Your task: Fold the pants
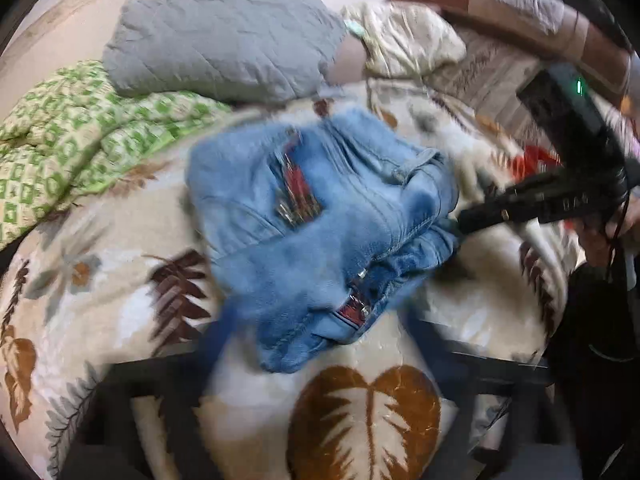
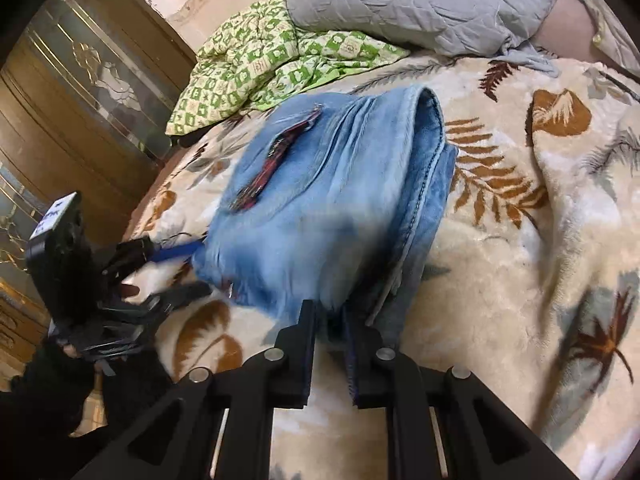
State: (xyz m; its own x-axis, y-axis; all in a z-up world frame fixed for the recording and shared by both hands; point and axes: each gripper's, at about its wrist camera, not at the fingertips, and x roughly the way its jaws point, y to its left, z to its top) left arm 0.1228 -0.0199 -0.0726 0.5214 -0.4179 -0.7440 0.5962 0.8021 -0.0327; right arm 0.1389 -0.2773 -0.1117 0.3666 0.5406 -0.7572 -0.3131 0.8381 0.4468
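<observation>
The jeans (image 2: 332,204) lie folded into a thick bundle in the middle of the bed, on a cream blanket (image 2: 520,240) printed with brown leaves. They are light blue denim with a ripped patch showing red plaid (blurred in both views) on the top layer. A hemmed leg end curls open at the bundle's 1 o'clock edge in the right wrist view.

The right tool (image 2: 332,336) sits at the 6 o'clock edge of the bundle, its jaws narrowed with denim between them, so it is gripping the jeans' near edge. In the left wrist view this same tool (image 1: 460,220) reaches in from 3 o'clock and meets the jeans (image 1: 320,232) at their right edge.

The left tool (image 2: 200,268) comes in from 9 o'clock in the right wrist view, its jaws spread, with a blue finger (image 2: 176,254) at the bundle's left edge; whether the fingers touch the cloth I cannot tell. In its own view its fingers are smeared by motion.

Beyond the jeans, at 11 o'clock, lies a green checked quilt (image 2: 256,64), and at 12 o'clock a grey quilted pillow (image 2: 420,0). A brown wardrobe (image 2: 80,100) stands at 9 o'clock off the bed.
</observation>
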